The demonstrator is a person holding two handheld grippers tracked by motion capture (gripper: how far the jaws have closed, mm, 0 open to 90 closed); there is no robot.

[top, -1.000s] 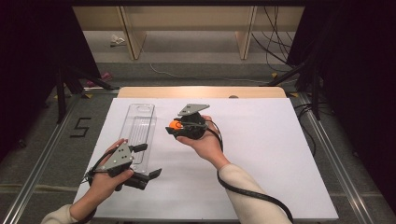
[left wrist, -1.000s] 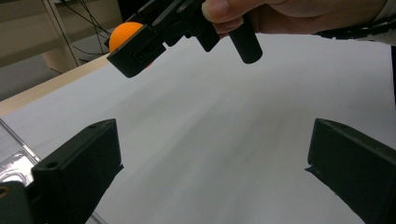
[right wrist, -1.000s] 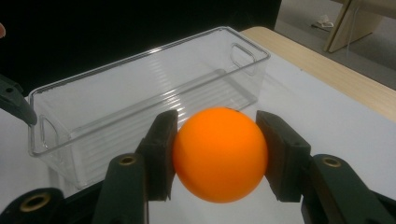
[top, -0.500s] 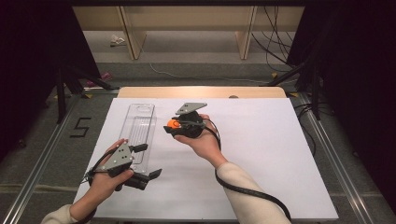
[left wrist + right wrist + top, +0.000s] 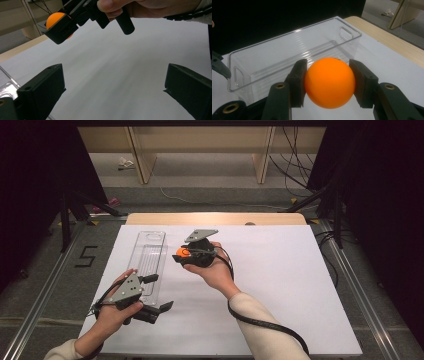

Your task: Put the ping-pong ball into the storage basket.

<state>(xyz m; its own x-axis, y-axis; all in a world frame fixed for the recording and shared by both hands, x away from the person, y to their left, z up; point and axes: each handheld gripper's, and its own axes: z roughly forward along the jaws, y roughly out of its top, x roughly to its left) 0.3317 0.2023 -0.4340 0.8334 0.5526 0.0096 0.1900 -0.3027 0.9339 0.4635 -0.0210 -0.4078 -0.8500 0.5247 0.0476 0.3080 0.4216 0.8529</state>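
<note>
An orange ball (image 5: 329,82) sits clamped between the black jaws of my right gripper (image 5: 328,83). In the high view that right gripper (image 5: 181,254) hangs above the white table, just right of a long clear plastic bin (image 5: 149,260), with the ball (image 5: 181,252) at its tip. The bin (image 5: 287,62) lies empty just beyond the ball in the right gripper view. My left gripper (image 5: 159,292) rests near the bin's near end, jaws wide apart and holding nothing. In the left gripper view, the ball (image 5: 56,21) and the right gripper show farther off, up left.
The white tabletop (image 5: 280,285) stretches wide to the right of my hands. A wooden strip (image 5: 215,218) runs along its far edge. Metal rails (image 5: 345,270) border the table sides, and cables (image 5: 295,165) lie on the floor beyond.
My right gripper with the ball has drifted slightly left toward the bin. The left gripper has stayed put.
</note>
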